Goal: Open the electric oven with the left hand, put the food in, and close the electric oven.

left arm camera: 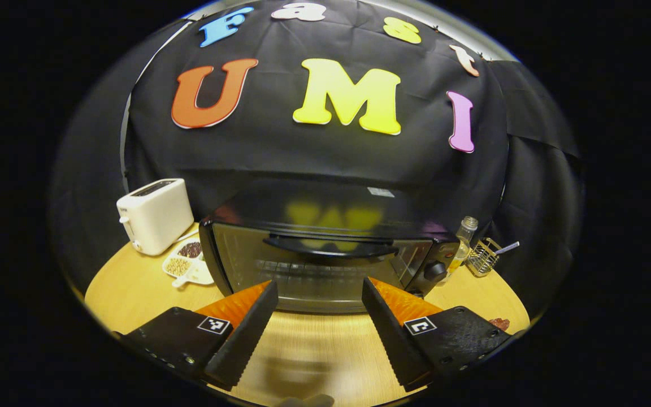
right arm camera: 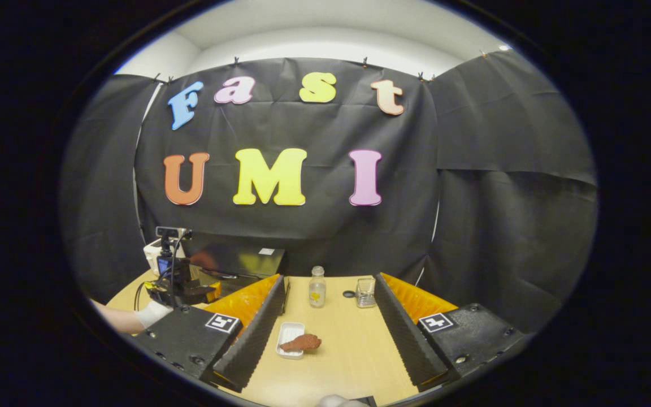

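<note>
- Our left tongs (left arm camera: 320, 294) are spread wide, holding nothing, just in front of the oven (left arm camera: 325, 254).
- The oven sits on the wood surface (left arm camera: 303, 350), and its door is closed. The dark handle (left arm camera: 328, 247) runs across the top of the door, beyond the tips of the tongs and apart from them.
- A white toaster (left arm camera: 155, 215) stands to the far left of the oven, with a small dish of beans (left arm camera: 185, 261) just in front of it.
- To the right of the oven we see a bottle (left arm camera: 463, 240) and a little wire basket (left arm camera: 482, 257).
- Our right tongs (right arm camera: 328, 305) are spread wide too, with nothing in them.
- The food (right arm camera: 302, 342), a brown lump, lies on the surface between the right tongs, half on a small white tray (right arm camera: 288, 333).
- In the right gripper view, a gloved hand (right arm camera: 153, 312) holds the other tongs at the left, near the oven.
</note>
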`<state>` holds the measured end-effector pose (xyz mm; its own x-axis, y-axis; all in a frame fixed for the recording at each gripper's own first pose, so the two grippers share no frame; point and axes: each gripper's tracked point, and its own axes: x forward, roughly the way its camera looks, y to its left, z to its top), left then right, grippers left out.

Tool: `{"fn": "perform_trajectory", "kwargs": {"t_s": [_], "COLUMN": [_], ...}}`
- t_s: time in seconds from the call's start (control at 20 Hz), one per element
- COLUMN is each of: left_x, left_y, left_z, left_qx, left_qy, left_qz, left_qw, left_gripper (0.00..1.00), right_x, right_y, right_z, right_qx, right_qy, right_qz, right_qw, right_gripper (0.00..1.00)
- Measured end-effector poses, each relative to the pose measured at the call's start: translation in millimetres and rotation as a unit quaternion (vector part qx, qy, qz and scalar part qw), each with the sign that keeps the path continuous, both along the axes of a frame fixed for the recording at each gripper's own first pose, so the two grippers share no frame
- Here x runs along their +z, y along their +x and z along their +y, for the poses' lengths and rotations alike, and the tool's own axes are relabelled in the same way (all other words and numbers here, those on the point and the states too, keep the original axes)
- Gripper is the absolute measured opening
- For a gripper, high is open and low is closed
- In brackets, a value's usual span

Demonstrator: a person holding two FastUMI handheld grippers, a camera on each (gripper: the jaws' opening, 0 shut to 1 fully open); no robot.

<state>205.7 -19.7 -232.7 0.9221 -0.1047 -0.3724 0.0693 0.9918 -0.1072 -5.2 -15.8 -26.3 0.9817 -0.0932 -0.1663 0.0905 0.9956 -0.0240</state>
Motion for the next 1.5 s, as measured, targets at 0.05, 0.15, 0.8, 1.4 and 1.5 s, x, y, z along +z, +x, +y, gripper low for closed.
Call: {"fn": "perform_trajectory", "kwargs": {"t_s": [0.05, 0.15, 0.8, 1.4, 1.5], "left_x": [8, 17, 15, 3, -4], "left_y": [4, 15, 48, -6, -19], "left_z": [-3, -8, -9, -11, -10], "left_qx": [-0.004, -0.009, -0.008, -0.012, -0.009], "left_qy": [0.008, 0.013, 0.056, 0.060, 0.061], "left_qz": [-0.010, -0.018, -0.011, 0.013, 0.026], "left_qw": [1.000, 1.000, 0.998, 0.998, 0.998], "left_gripper": [0.96, 0.95, 0.96, 0.96, 0.96], "right_x": [0, 0, -9, -24, -33], "right_y": [0, 0, -5, -26, -32], "right_z": [1, 3, -12, -5, -4], "right_qx": [0.002, 0.006, -0.007, 0.008, 0.010], "right_qy": [0.001, 0.000, 0.006, 0.012, 0.019], "right_qz": [0.000, 0.000, 0.013, 0.020, 0.030], "right_qw": [1.000, 1.000, 1.000, 1.000, 0.999], "right_gripper": [1.00, 1.00, 1.00, 1.00, 0.97]}}
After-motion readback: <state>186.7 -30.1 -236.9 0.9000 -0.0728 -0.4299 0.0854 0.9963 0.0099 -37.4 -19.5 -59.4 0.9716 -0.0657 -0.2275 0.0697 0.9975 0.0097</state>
